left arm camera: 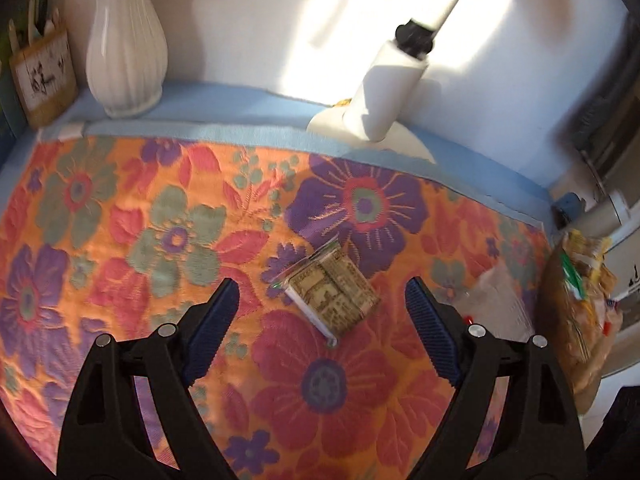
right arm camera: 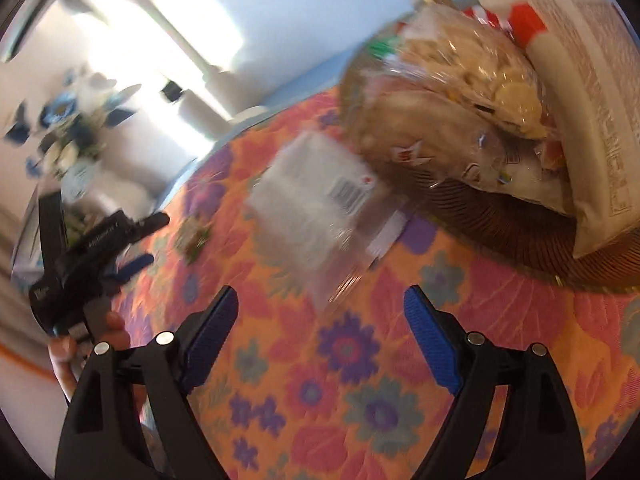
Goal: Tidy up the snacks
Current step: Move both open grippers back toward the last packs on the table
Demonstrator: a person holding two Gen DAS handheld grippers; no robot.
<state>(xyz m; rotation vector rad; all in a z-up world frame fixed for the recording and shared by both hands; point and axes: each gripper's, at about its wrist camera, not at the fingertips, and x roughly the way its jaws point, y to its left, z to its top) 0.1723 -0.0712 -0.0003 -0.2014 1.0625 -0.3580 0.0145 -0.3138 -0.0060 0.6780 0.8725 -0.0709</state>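
A small packet of brown patterned biscuits (left arm camera: 332, 294) in clear wrap lies on the flowered tablecloth, just ahead of my left gripper (left arm camera: 322, 294), which is open above it with nothing held. A clear white packet with a barcode (right arm camera: 320, 196) lies flat ahead of my right gripper (right arm camera: 320, 304), also open and empty. A brown woven basket (right arm camera: 520, 240) at the right holds several snack bags (right arm camera: 472, 80). The same basket (left arm camera: 560, 320) shows at the right edge of the left wrist view, with the clear packet (left arm camera: 500, 292) beside it. The left gripper (right arm camera: 100, 248) appears at the right wrist view's left, held by a hand (right arm camera: 116, 332).
A white ribbed vase (left arm camera: 126, 52) and a wooden utensil holder (left arm camera: 44, 76) stand at the back left on the blue cloth edge. A white paper-towel stand (left arm camera: 384, 92) stands at the back middle against the wall. The orange flowered cloth (left arm camera: 160, 220) covers the table.
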